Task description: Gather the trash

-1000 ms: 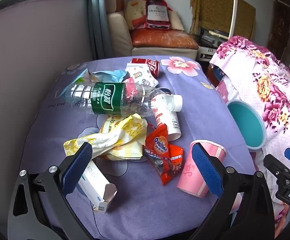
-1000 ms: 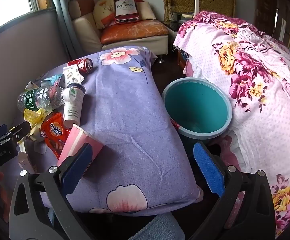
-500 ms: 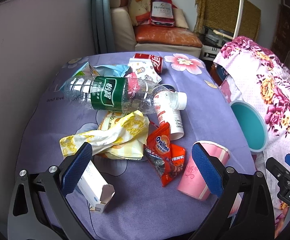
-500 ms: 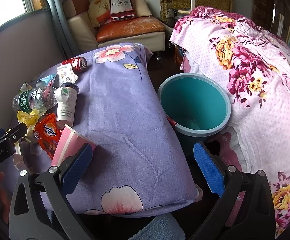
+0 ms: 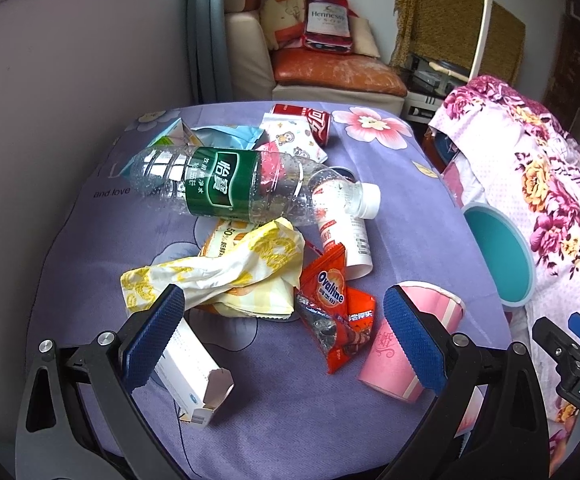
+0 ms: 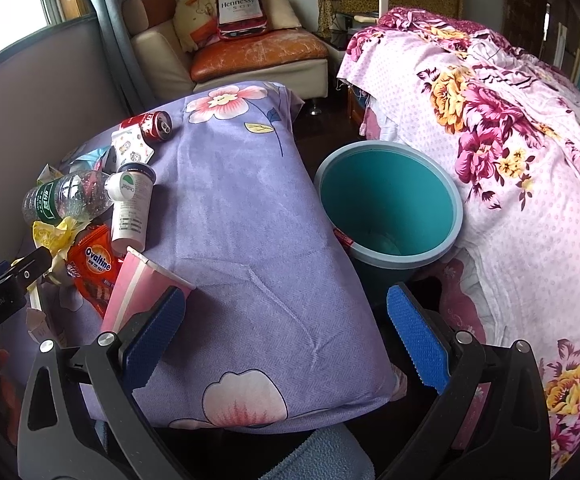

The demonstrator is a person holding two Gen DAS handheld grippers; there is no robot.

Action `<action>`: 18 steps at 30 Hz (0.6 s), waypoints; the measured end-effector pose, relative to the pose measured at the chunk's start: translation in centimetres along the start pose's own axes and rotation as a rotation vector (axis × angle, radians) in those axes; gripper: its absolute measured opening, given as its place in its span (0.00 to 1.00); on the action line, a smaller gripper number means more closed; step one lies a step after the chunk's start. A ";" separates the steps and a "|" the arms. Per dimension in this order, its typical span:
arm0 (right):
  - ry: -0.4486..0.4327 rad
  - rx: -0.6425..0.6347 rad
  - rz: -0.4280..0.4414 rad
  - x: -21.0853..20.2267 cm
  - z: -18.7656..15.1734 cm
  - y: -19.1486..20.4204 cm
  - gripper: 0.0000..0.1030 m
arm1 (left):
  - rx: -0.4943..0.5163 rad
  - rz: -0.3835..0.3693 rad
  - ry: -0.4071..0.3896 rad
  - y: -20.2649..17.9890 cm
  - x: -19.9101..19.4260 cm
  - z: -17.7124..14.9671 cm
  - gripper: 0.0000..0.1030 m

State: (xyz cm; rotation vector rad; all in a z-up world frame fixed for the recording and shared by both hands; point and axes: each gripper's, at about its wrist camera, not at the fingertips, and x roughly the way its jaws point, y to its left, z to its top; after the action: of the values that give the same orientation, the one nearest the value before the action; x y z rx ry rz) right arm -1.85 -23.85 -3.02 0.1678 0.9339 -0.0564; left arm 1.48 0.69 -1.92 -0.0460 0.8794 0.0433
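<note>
the left tool (image 5: 281,330) hangs with its jaws spread wide and empty over the litter on the purple surface (image 5: 273,420); compared with a second ago the pile sits larger and lower in its view, so it has eased forward and down; the ovaline wrapper (image 5: 336,316) lies between its pads, the yellow wrapper (image 5: 225,276) and white box (image 5: 187,372) by the left pad, the pink cup (image 5: 404,346) behind the right one; nothing is picked up yet. the right tool (image 6: 285,330) is likewise open and empty, and the teal bin (image 6: 386,200) beside the surface has grown in its view; the bottle (image 5: 225,188) and can (image 5: 310,120) lie untouched; a first grasp looks close, probably the wrapper.
</note>
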 end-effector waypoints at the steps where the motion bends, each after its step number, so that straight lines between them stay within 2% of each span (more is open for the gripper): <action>1: 0.002 0.000 -0.001 0.0 0.0 0.0 0.94 | 0.003 -0.001 -0.003 0.0 -0.1 0.0 0.96; 18: 0.017 0.015 -0.006 -0.1 0.0 0.2 0.94 | 0.020 -0.020 -0.012 -0.6 -0.6 0.3 0.96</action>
State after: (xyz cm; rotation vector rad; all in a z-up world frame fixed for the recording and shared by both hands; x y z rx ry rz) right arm -1.89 -23.70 -2.89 0.1797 0.9510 -0.0680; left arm 1.35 0.14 -1.29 -0.0354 0.8670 0.0159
